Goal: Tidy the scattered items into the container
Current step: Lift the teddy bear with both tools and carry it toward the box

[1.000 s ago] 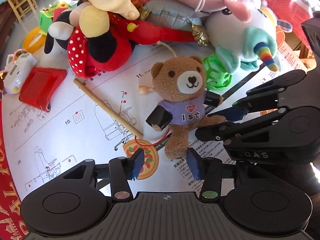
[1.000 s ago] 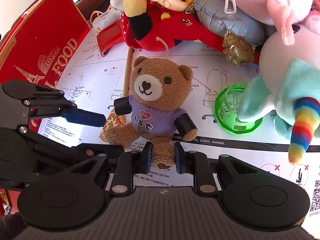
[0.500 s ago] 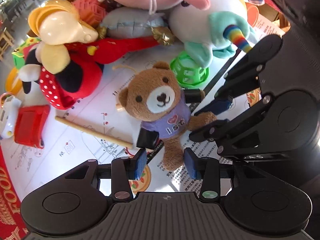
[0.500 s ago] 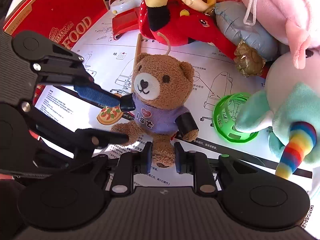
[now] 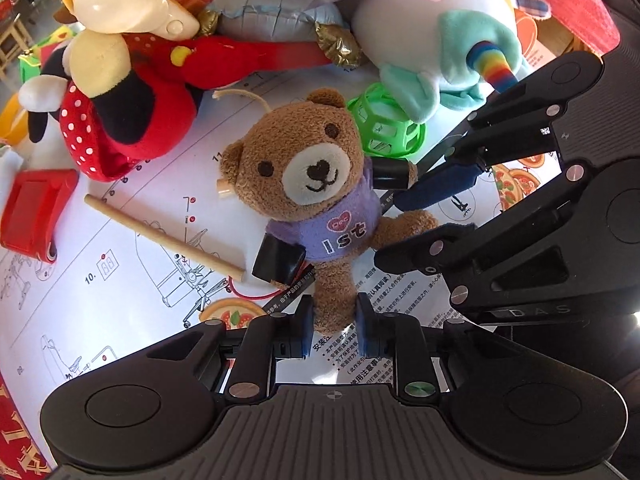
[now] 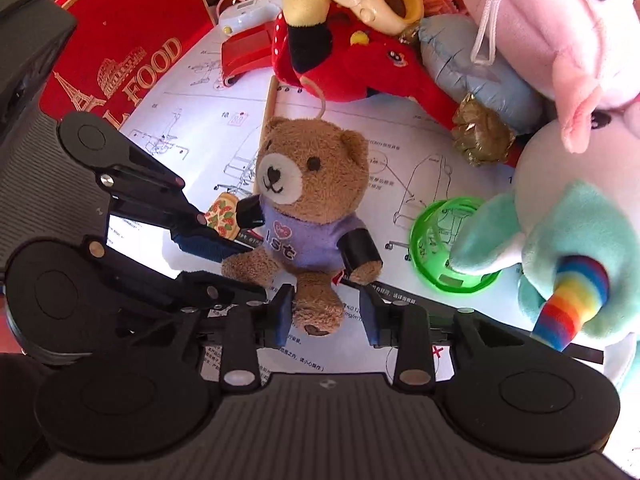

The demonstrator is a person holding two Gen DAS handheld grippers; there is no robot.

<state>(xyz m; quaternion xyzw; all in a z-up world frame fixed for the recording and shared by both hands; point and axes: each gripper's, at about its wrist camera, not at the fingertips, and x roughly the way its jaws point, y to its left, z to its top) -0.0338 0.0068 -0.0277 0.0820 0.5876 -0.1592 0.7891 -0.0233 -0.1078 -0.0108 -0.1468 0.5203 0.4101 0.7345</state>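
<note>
Teddy bear (image 5: 316, 196) lies mid-sheet, near the green ball (image 5: 386, 130). Left gripper (image 5: 331, 330) pinches one leg; right gripper (image 6: 326, 314) stands spread around the other. Soft, light, squashy: grip the leg deep.

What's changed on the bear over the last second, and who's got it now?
The left gripper moved in and closed on one leg of the teddy bear. The right gripper, clamped on the other leg a second ago, has widened, with a gap now on one side. The green ball, wooden stick and plush pile lie as before.
</note>
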